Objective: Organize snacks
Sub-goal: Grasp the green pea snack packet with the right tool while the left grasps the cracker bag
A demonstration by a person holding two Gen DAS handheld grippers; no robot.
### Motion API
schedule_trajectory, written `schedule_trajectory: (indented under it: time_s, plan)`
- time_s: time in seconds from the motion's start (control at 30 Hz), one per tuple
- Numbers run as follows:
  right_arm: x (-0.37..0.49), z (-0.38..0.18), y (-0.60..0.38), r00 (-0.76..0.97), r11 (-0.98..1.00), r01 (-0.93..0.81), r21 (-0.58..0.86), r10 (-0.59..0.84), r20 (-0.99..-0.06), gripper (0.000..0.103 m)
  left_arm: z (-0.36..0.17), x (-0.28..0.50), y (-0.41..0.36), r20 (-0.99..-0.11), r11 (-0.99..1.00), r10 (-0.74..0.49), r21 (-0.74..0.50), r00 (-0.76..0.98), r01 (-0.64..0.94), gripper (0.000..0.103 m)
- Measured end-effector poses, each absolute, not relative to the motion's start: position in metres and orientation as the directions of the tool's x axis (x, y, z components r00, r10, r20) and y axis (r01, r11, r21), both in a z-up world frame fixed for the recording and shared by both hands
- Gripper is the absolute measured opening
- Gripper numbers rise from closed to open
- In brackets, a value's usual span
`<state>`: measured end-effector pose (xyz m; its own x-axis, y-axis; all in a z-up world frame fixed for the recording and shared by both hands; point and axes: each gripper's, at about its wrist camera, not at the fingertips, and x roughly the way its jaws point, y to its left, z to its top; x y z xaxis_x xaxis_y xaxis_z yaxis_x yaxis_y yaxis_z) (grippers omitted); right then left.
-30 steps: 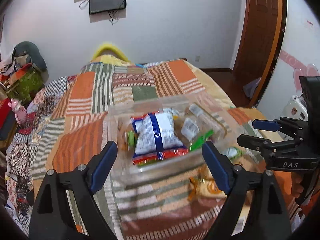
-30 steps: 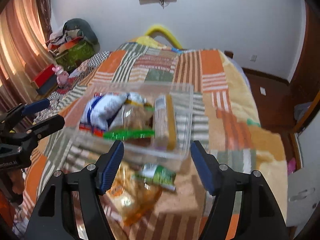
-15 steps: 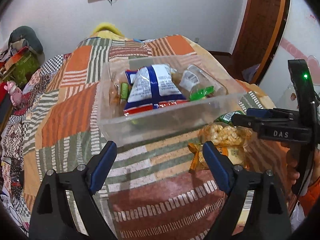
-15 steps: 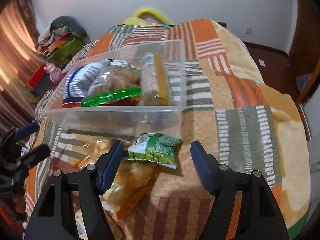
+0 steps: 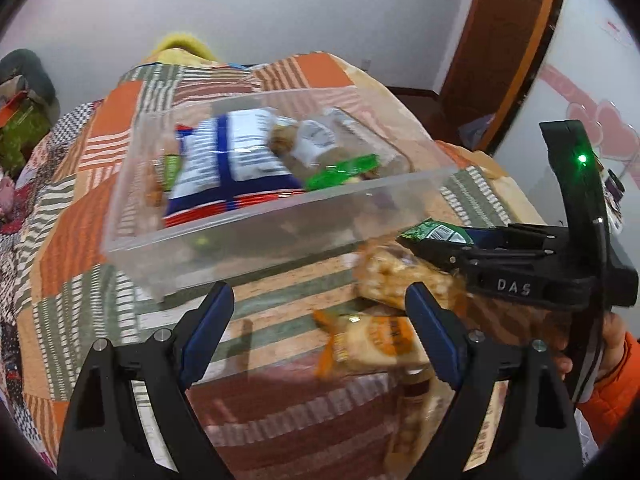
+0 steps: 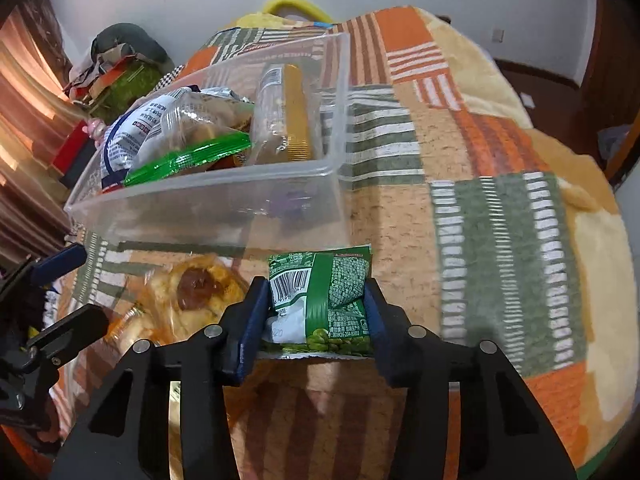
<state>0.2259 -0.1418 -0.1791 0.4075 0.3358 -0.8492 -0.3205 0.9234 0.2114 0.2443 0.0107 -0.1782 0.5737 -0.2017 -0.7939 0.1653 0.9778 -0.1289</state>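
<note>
A clear plastic box (image 5: pixel 280 204) (image 6: pixel 224 208) sits on the patchwork bed. It holds a white-and-blue bag (image 5: pixel 228 156), a green packet (image 5: pixel 340 170) and a yellow biscuit pack (image 6: pixel 284 116). In front of the box, my right gripper (image 6: pixel 315 286) (image 5: pixel 436 242) is closing, and its blue pads press both sides of a green pea packet (image 6: pixel 340 280) (image 5: pixel 434 232). My left gripper (image 5: pixel 320 300) (image 6: pixel 72 292) hangs open just above the blanket with nothing between its fingers. A clear bag of puffed snacks (image 5: pixel 396 276) (image 6: pixel 192 292) and an orange packet (image 5: pixel 372 340) lie by its right finger.
The striped orange and green blanket (image 6: pixel 500 240) covers the bed and slopes off at the right. A brown door (image 5: pixel 500 60) stands at the far right. Clothes and boxes (image 6: pixel 116 72) are piled left of the bed. A hand in an orange sleeve (image 5: pixel 616 360) holds the right gripper.
Both grippers have come down toward the bed in front of the box. The right jaws have narrowed onto the green pea packet, which lay free before. The left jaws kept their width.
</note>
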Motion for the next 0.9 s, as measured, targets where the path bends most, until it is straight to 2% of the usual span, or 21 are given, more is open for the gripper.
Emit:
schedule_trajectory:
  time_s: [0.07, 0.2, 0.6, 0.67, 0.7, 0.9]
  plan:
    - [0.221, -0.178, -0.150, 0.416, 0.927, -0.311, 0.208, 0.330, -0.848, 0.040, -0.179, 0.246, 0.000, -0.795, 0.973, -0.217, -0.133, 0.566, 0.186, 0.088]
    - [0.208, -0.171, -0.171, 0.452, 0.938, -0.289, 0.189, 0.308, -0.837, 0.039, -0.182, 0.254, -0.019, -0.805, 0.962, -0.253, -0.152, 0.536, 0.226, 0.095]
    - [0.195, -0.145, -0.198, 0.516, 0.940, -0.267, 0.212, 0.325, -0.792, 0.039, -0.215, 0.284, -0.062, -0.874, 0.951, -0.268, -0.172, 0.405, 0.256, 0.095]
    - [0.194, -0.145, -0.197, 0.517, 0.938, -0.270, 0.219, 0.333, -0.789, 0.039, -0.215, 0.282, -0.062, -0.866, 0.949, -0.274, -0.174, 0.418, 0.261, 0.086]
    - [0.195, -0.145, -0.195, 0.516, 0.937, -0.271, 0.222, 0.336, -0.788, 0.039, -0.214, 0.281, -0.062, -0.864, 0.950, -0.268, -0.163, 0.427, 0.266, 0.075]
    - [0.195, -0.142, -0.191, 0.519, 0.931, -0.276, 0.238, 0.353, -0.779, 0.039, -0.204, 0.267, -0.056, -0.831, 0.950, -0.254, -0.120, 0.494, 0.288, 0.073]
